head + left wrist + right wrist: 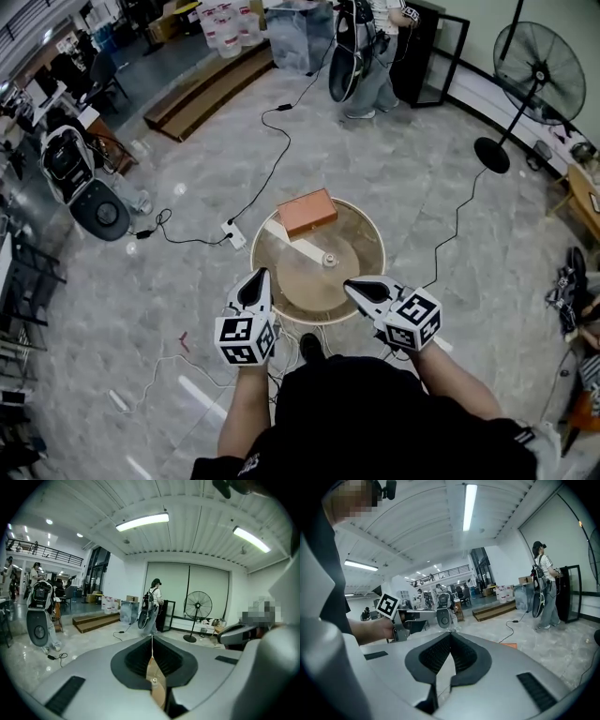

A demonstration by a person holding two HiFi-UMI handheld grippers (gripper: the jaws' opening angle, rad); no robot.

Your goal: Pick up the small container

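Observation:
The small container (329,261), a little pale pot, stands near the middle of the round wooden table (281,281). Both grippers hover over the table's near edge, short of the container. My left gripper (261,274) is at the near left rim with its jaws pressed together and nothing in them. My right gripper (349,284) is at the near right rim, its tips also meeting, empty. In the left gripper view, the left gripper (152,637) shows the container (153,680) through the slit below its tips. In the right gripper view, the right gripper (450,632) points toward the other gripper's marker cube (386,605).
An orange box (307,211) lies on the table's far side. Cables and a power strip (234,234) run over the floor to the left. A standing fan (539,61) is far right, a person (370,47) far ahead, and a wooden platform (206,89) to the far left.

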